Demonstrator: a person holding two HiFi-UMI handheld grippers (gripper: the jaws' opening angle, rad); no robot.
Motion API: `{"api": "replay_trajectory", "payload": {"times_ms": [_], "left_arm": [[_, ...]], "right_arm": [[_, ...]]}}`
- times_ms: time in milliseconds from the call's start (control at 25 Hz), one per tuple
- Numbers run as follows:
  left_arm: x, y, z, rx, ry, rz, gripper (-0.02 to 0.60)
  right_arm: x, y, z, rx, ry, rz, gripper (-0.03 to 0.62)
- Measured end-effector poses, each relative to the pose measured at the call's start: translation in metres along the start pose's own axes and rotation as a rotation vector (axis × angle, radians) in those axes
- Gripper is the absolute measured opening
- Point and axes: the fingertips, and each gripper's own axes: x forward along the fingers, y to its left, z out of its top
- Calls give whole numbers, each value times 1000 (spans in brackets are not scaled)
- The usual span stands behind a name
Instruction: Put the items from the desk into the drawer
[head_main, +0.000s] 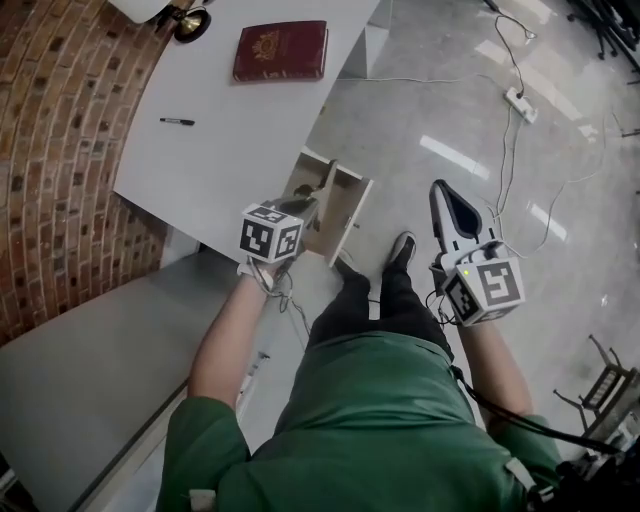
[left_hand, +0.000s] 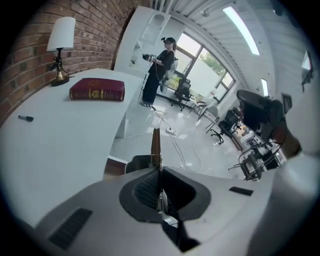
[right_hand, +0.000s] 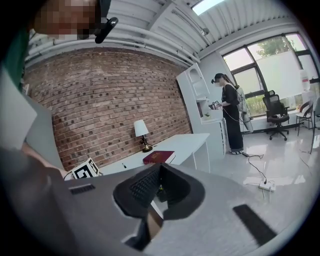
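Observation:
A dark red book and a black pen lie on the white desk. Under the desk's near edge a white drawer with a brown inside stands pulled out. My left gripper is at the drawer's near side. In the left gripper view its jaws are closed on the drawer's thin brown panel edge. Off to the right, my right gripper hangs over the floor, shut and empty. The book shows beyond it in the right gripper view.
A table lamp stands at the desk's far corner by the brick wall. A power strip and cables lie on the glossy floor. Another person stands far off near office chairs. My own legs are beside the drawer.

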Motion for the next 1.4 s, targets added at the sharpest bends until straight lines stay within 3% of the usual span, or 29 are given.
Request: {"api": "replay_trajectory", "payload": {"times_ms": [160,760,920,1160,1400], "left_arm": [[37,0,-34,-2,86,7,9],[153,61,-147,-41,257,80,9],[187,78,-176,-27,299,60,9],[217,98,-189,15,365,72,9],[238,116,-195,27,354,95,9]], "right_arm": [[1,-7,-16,-10,43,7,3],[5,-19,-104,-10,227,25,3],[7,-24,-133,14,292,25,3],[17,-27,-161,39,342,26,3],[27,-33,-187,55,372,16,3]]}}
